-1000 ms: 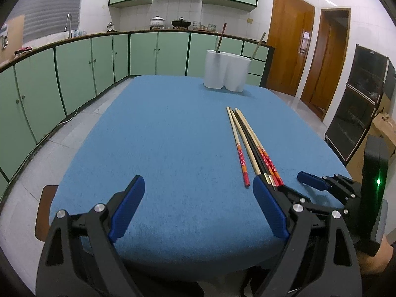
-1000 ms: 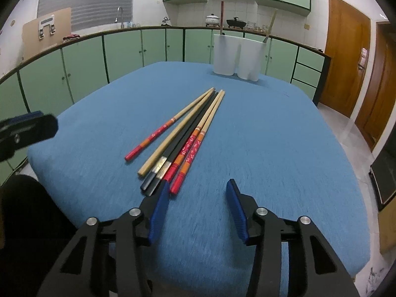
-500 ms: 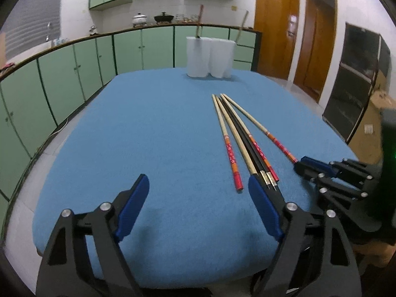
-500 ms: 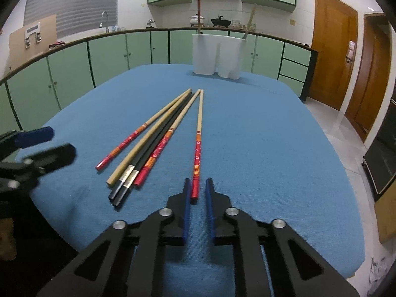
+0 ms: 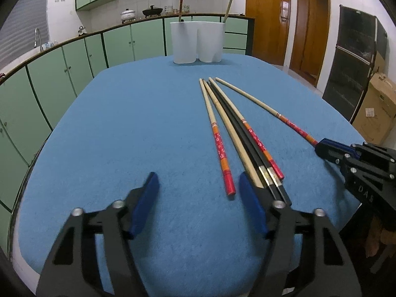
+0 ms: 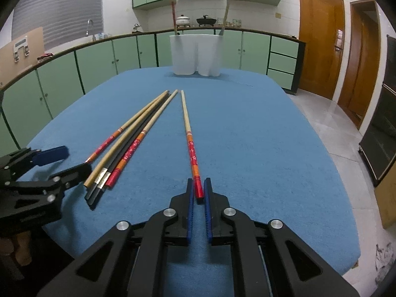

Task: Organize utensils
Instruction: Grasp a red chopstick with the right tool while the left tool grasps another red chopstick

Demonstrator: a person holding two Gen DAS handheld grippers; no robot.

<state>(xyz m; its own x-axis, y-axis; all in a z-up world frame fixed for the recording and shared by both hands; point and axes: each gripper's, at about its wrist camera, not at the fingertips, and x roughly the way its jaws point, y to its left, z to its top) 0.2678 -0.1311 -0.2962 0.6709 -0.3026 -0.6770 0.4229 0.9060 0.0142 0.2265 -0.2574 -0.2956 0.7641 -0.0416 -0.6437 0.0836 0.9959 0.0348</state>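
Right gripper (image 6: 198,193) clamped on the red end of one chopstick (image 6: 190,138) lying apart from the bundle of chopsticks (image 5: 237,133) on the blue table (image 5: 123,133), left gripper (image 5: 198,188) half open and just been closing, nothing between its fingers, white holder (image 6: 195,54) at the far edge

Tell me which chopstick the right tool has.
The red-handled chopstick lying apart from the bunch; the right tool is shut on its red end.

We count six chopsticks (image 6: 189,133) on the table (image 6: 259,148), two more standing in one white holder (image 6: 195,54), and, as far as the background shows, two pots (image 6: 183,20).
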